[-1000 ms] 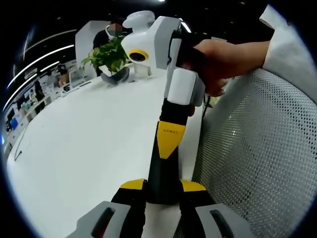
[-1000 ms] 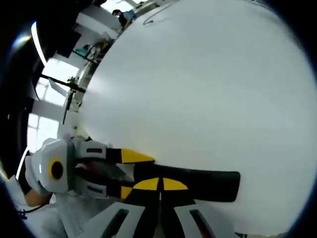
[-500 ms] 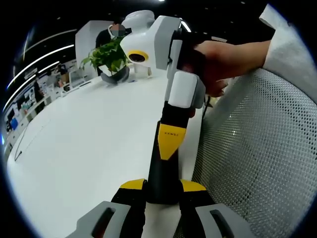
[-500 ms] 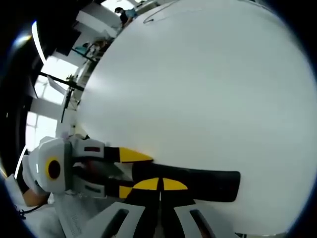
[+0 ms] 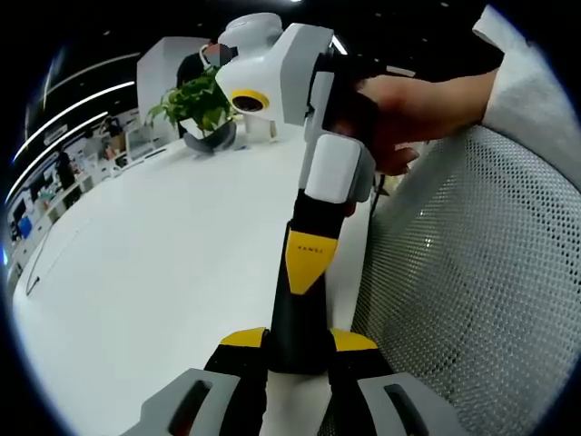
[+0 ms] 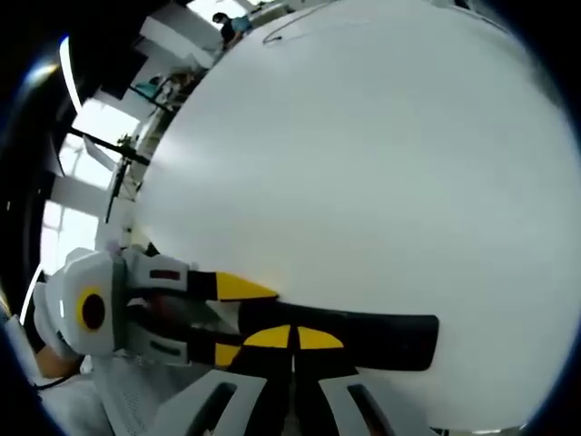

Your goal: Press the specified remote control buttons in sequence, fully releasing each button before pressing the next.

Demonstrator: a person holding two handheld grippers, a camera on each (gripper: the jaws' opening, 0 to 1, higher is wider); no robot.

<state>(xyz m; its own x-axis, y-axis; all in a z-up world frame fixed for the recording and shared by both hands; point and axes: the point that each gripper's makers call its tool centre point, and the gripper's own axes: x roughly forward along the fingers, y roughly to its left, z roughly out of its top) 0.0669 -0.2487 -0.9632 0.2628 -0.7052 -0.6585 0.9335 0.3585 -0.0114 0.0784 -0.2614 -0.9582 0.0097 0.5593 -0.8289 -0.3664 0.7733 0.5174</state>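
Observation:
A black remote control (image 5: 296, 313) lies lengthwise over the white table, and my left gripper (image 5: 300, 341) is shut on its near end between yellow pads. From above, my right gripper (image 5: 305, 262) comes in with its jaws shut, yellow tips resting on the remote's top face. A hand (image 5: 419, 102) holds that gripper. In the right gripper view the remote (image 6: 390, 338) runs left to right. There my right gripper (image 6: 292, 338) has its shut yellow tips on the remote's middle, and the left gripper (image 6: 238, 320) clamps the remote's left end.
The white table (image 5: 163, 245) stretches away to the left. A potted green plant (image 5: 198, 102) stands at its far end, and a thin dark cable (image 6: 290, 27) lies on the far side. A grey mesh chair back (image 5: 472, 300) stands close on the right.
The right gripper's body has shifted slightly up and left in the left gripper view. Its tips stay on the remote, and the left gripper's hold is unchanged.

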